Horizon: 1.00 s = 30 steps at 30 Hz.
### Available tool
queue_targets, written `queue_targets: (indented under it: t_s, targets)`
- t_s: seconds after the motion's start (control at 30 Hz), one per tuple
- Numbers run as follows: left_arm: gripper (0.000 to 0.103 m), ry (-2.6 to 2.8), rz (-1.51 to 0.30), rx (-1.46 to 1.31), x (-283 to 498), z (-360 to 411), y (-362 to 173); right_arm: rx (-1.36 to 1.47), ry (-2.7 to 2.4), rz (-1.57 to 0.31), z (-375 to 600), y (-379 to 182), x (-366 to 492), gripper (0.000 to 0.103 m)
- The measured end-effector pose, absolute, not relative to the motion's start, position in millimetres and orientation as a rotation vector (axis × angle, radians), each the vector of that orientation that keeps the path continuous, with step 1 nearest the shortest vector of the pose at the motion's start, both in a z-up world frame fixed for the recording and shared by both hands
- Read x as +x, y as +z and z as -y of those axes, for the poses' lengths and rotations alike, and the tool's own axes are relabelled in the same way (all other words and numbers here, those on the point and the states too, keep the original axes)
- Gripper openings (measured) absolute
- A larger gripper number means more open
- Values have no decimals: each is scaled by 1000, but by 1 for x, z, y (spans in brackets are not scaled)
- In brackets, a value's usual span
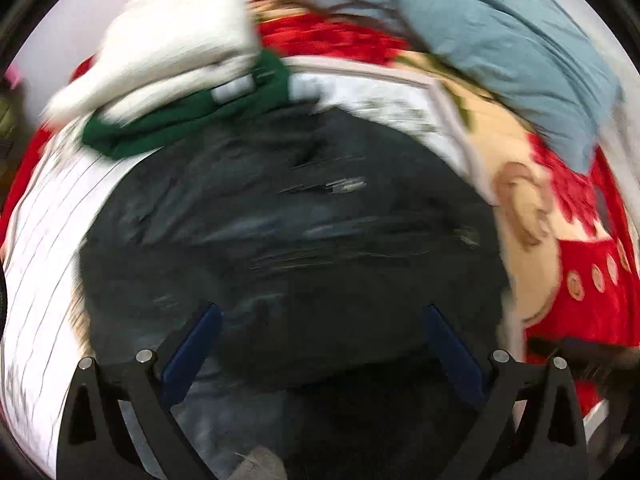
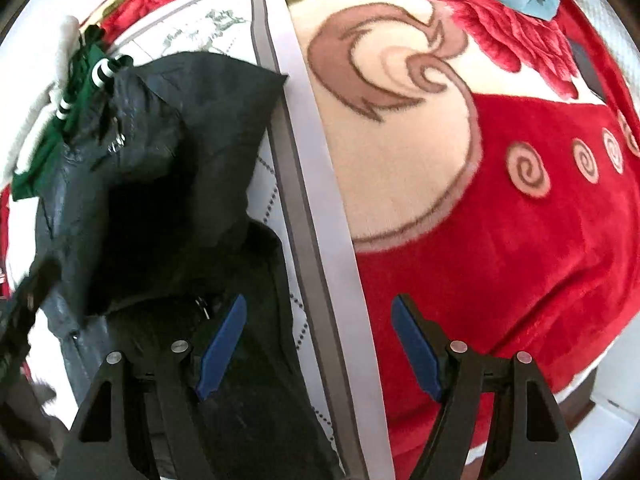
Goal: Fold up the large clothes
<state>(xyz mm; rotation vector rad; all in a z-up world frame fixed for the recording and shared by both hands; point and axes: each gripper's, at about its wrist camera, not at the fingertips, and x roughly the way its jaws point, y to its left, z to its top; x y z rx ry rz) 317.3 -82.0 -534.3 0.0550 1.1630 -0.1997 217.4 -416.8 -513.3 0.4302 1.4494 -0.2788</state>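
A large black jacket (image 1: 288, 232) lies crumpled on a white patterned sheet (image 1: 40, 240); the left wrist view is blurred. My left gripper (image 1: 320, 320) is open just above the jacket, holding nothing. In the right wrist view the black jacket (image 2: 152, 168) lies at the left, with a zipper showing. My right gripper (image 2: 318, 320) is open and empty, over the jacket's right edge and the sheet's grey border (image 2: 304, 208).
A folded green garment (image 1: 188, 120) with folded white clothes (image 1: 172, 48) on top sits behind the jacket. A light blue cloth (image 1: 500, 40) lies at the back right. A red and cream floral blanket (image 2: 500, 208) covers the bed to the right.
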Motion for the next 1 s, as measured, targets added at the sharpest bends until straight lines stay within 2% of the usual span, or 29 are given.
queue_targets:
  t_s: [0.1, 0.2, 0.33, 0.57, 0.7, 1.0]
  targets:
    - [103, -62, -1184, 78, 305, 31, -548, 482, -190, -1435, 418, -512, 227, 77]
    - [103, 109, -1263, 164, 297, -17, -584, 436, -68, -1443, 401, -518, 242, 77]
    - [103, 233, -1325, 217, 297, -60, -626, 345, 5, -1549, 372, -552, 265, 77]
    - [103, 224, -1283, 268, 293, -54, -621, 340, -62, -1620, 353, -568, 282, 74]
    - [103, 246, -1321, 143, 296, -79, -616, 354, -27, -1622, 345, -565, 288, 73]
    - [103, 311, -1321, 172, 293, -129, -602, 310, 100, -1612, 281, -543, 303, 73]
